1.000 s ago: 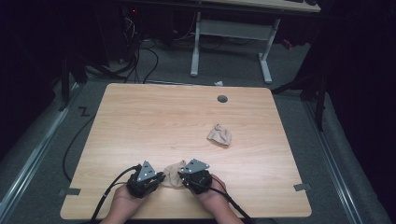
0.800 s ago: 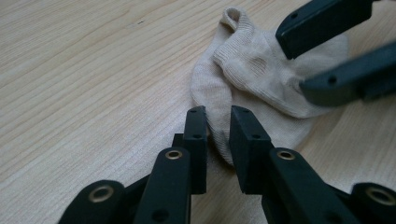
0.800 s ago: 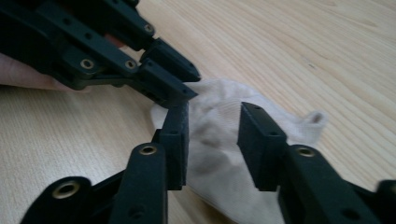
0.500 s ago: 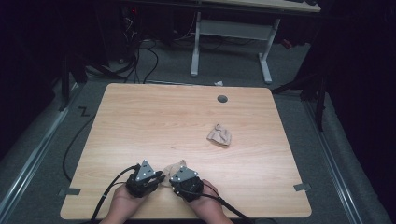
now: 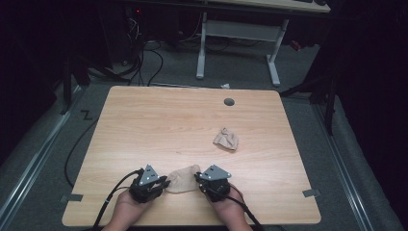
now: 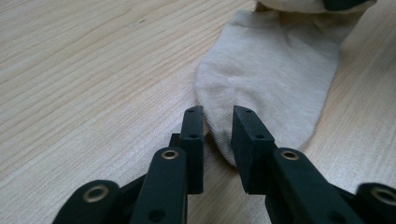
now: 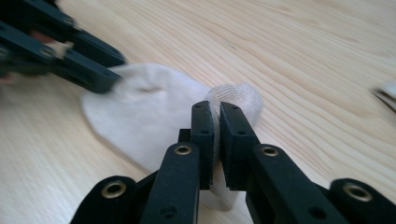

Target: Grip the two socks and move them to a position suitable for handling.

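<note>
- Right gripper [image 7: 215, 116] is clamped on a fold of the beige sock [image 5: 183, 178]; in the right gripper view the cloth bunches up between the nearly closed jaws.
- Left gripper [image 6: 218, 122] sits at the sock's rounded end [image 6: 275, 79], jaws a little apart with the edge of the cloth between them. Whether it actually pinches the fabric I cannot tell.
- Sock lies flat on the wooden table [image 5: 159, 125], low in the high view, just left of centre, between the two grippers.
- Change since a second ago: the right gripper stood a little further right, then swung in toward the left gripper half a second ago, and now sits apart from it again, with more sock showing between the two. The left gripper [image 5: 146, 183] has hardly shifted.
- Reading: looks like the right gripper [image 5: 214, 180] took its hold on the near pass and is now drawing that end outward, stretching or flattening the sock. A guess from positions only.
- Second bit of beige cloth, a crumpled sock [image 5: 226, 138], lies right of centre in the high view, well apart from both grippers and unmoved over the three looks.
- Meaning for the work: one sock is in hand at both ends, and the pair's other half is not yet touched.
- Risk as I judge it: if the left side is not truly gripping, a pull from the right would drag the whole sock rather than spread it.
</note>
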Tool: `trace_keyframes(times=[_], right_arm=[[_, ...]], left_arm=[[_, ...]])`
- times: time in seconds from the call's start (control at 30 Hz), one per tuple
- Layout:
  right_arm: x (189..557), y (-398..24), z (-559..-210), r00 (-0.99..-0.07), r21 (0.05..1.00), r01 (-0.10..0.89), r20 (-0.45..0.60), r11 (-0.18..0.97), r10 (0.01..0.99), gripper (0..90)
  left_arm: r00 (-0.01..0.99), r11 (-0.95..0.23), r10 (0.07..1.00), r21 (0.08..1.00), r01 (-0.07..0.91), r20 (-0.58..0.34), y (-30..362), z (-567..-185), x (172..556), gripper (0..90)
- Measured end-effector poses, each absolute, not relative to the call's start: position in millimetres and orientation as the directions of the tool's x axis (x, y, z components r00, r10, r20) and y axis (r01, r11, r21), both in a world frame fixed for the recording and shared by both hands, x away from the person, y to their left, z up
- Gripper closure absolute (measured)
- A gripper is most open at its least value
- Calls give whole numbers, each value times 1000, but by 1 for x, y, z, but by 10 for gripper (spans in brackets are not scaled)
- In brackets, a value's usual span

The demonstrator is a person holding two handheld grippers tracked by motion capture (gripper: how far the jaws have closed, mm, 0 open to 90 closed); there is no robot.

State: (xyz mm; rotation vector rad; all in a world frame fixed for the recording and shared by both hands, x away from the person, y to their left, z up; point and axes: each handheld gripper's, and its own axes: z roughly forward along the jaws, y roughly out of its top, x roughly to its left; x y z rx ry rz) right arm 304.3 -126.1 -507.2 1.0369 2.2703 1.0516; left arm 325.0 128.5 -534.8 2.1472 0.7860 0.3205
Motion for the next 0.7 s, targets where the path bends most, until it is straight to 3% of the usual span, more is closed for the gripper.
trace_keyframes(times=[0.4,0.7], right_arm=[[297,-178,-527,-508,765,552,-8,332,862,840],[299,-191,-521,-476,781,551,4,294,880,698]], left_arm=[[775,-481,632,766,426,-34,129,-535,325,743],[772,-480,634,766,427,-33,129,-535,325,736]])
